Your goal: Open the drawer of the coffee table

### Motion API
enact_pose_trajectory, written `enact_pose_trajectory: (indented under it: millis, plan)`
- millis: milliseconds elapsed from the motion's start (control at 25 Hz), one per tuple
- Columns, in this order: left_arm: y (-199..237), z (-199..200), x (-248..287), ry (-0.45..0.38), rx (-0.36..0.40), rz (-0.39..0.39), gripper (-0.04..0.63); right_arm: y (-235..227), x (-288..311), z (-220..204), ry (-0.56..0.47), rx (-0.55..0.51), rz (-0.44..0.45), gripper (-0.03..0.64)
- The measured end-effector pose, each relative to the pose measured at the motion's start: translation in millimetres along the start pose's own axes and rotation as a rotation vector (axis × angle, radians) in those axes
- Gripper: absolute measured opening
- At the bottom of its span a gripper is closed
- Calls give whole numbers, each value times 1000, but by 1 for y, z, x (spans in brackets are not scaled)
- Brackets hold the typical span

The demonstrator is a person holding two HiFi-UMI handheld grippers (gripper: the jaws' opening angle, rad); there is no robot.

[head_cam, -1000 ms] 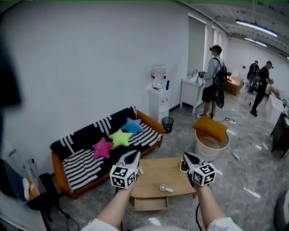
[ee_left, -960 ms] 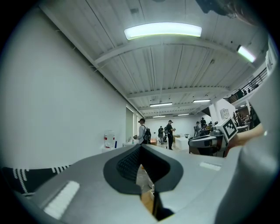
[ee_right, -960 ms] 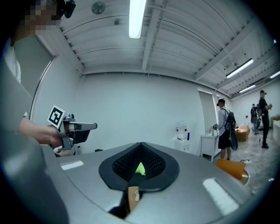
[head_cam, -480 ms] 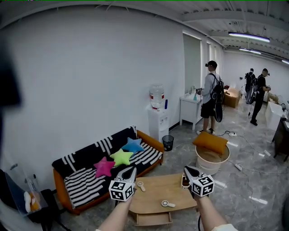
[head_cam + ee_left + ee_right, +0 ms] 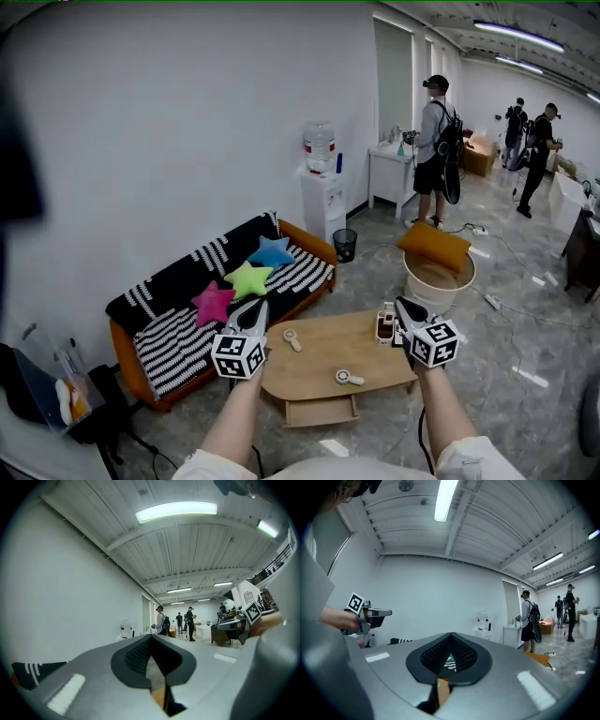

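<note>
Left tool point(image 5: 256, 307) and right tool point(image 5: 403, 305) — both closed, empty — hover over the worktop point(image 5: 319, 364); drawer point(image 5: 321, 410) juts below, either pulled out or awaiting a grip.

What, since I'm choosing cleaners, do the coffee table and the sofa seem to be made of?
The coffee table looks like light wood or wood-look laminate, matte: pale tan, even, no glare. The sofa's orange base looks smooth, maybe leatherette; too small to be sure. Its striped cover looks like soft fabric, draping over seat and back.
</note>
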State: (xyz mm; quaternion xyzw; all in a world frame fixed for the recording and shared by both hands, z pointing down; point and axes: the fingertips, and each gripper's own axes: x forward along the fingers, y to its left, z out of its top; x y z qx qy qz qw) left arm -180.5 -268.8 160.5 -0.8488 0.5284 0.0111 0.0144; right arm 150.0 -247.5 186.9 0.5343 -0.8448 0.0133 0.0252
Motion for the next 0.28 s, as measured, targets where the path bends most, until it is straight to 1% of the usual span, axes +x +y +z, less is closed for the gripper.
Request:
enact_pose_trajectory:
  millis: [280]
  plan:
    - [22,1,-1,-8,-15,37,-2,-22,-6,3,-13,7,-56,3]
